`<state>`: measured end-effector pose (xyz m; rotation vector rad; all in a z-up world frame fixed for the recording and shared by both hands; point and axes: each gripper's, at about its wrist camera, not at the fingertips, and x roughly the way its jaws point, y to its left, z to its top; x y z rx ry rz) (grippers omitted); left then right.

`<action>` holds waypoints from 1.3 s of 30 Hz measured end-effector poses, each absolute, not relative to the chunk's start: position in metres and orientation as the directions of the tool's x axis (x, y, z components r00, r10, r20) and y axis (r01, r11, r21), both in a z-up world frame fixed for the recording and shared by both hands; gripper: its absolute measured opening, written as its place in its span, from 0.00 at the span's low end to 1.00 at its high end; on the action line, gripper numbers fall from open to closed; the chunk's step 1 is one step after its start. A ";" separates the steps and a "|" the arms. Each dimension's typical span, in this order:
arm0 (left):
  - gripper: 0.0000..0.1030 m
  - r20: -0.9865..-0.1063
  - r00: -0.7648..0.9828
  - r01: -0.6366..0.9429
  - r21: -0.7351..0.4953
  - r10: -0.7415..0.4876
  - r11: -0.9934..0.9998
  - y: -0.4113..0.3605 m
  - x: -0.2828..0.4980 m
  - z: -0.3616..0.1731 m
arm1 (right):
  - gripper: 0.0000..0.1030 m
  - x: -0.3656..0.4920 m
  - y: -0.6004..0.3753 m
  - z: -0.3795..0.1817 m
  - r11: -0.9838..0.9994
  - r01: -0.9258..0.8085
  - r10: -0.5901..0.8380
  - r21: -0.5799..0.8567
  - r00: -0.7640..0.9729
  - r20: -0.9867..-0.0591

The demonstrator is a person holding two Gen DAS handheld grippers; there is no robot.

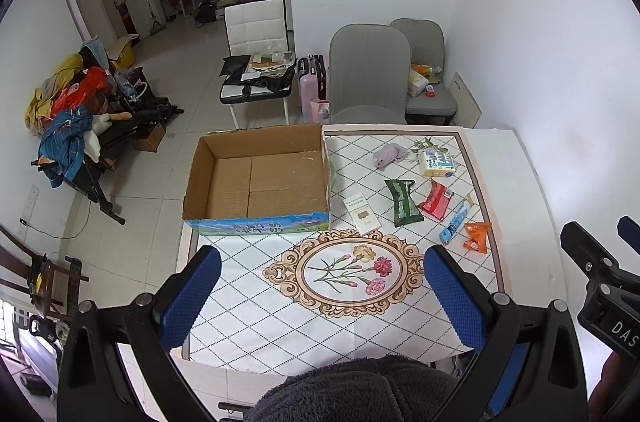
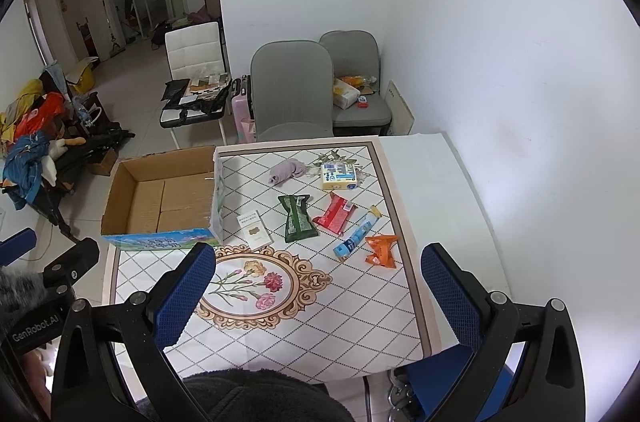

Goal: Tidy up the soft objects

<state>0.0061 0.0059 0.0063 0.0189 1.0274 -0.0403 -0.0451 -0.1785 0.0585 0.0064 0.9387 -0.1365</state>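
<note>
left tongs wide, empty | right tongs wide, empty | cardboard box left of green pouch

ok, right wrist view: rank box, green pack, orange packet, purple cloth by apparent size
1. box, by far.
2. green pack.
3. purple cloth and orange packet look alike; the cloth lies farther away, so unranked.

Near half of table: bare cloth, free passage.
Left side: open box, upright walls block sideways moves (open from above).
Far right: packets lie close together, narrow gaps.
Beyond far edge: chair.
</note>
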 end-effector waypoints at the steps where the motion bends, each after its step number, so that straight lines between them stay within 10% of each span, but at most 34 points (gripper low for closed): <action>1: 1.00 -0.856 0.516 0.043 -0.006 -0.028 0.999 0.007 0.007 0.006 | 1.00 -0.047 -0.177 0.057 0.991 0.119 -0.114 -0.054 0.584 -0.804; 26: 1.00 -0.866 0.496 0.079 -0.028 -0.064 0.996 0.006 0.038 -0.009 | 1.00 -0.028 -0.190 0.037 0.986 0.166 -0.119 -0.030 0.561 -0.819; 39: 0.99 -0.963 0.183 0.151 -0.173 -0.200 0.973 -0.090 0.214 -0.171 | 1.00 0.139 -0.344 -0.178 0.932 0.356 0.002 0.066 0.177 -0.984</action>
